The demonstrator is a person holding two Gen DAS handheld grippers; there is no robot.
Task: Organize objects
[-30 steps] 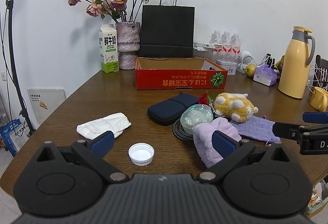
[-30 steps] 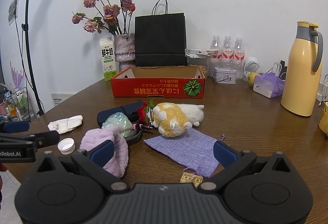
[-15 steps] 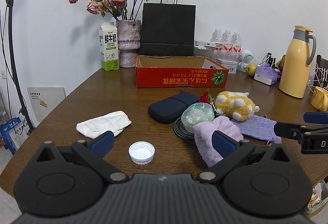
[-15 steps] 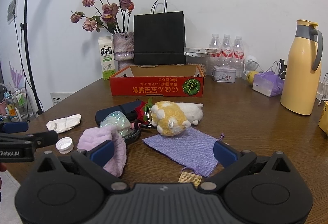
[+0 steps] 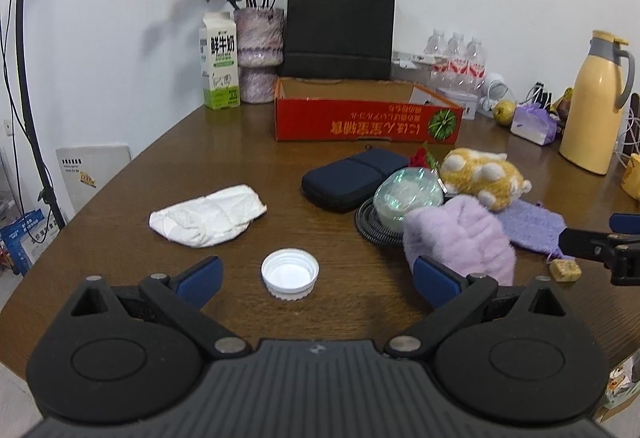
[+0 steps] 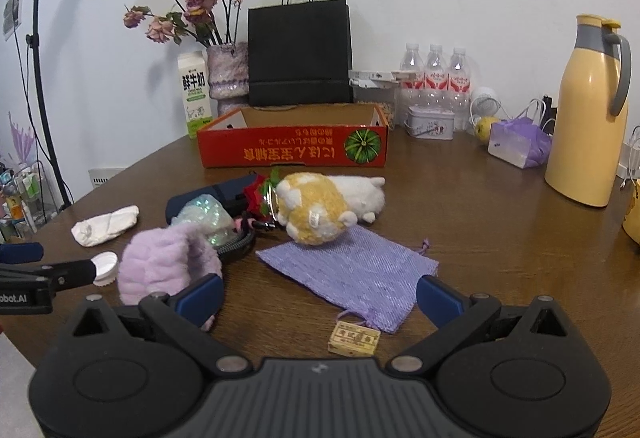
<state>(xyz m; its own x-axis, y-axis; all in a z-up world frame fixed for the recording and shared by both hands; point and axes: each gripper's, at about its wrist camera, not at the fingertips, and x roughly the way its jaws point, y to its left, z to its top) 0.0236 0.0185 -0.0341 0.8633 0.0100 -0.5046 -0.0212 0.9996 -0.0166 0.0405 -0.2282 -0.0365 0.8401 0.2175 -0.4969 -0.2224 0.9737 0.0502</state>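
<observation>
Left gripper (image 5: 314, 276) fingers spread wide, empty, white cap (image 5: 290, 273) on counter (image 5: 120, 238) between them. Right gripper (image 6: 318, 296) wide open, empty, over purple pouch (image 6: 352, 272); red box (image 6: 294, 149) behind.

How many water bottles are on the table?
3 water bottles, standing side by side at the back of the table near the wall, between the black bag and the yellow jug. More could be hidden behind them.

The black coiled cable (image 5: 370, 224) lies mostly hidden under the iridescent pouch (image 5: 408, 197) and the purple furry item (image 5: 460, 238).
</observation>
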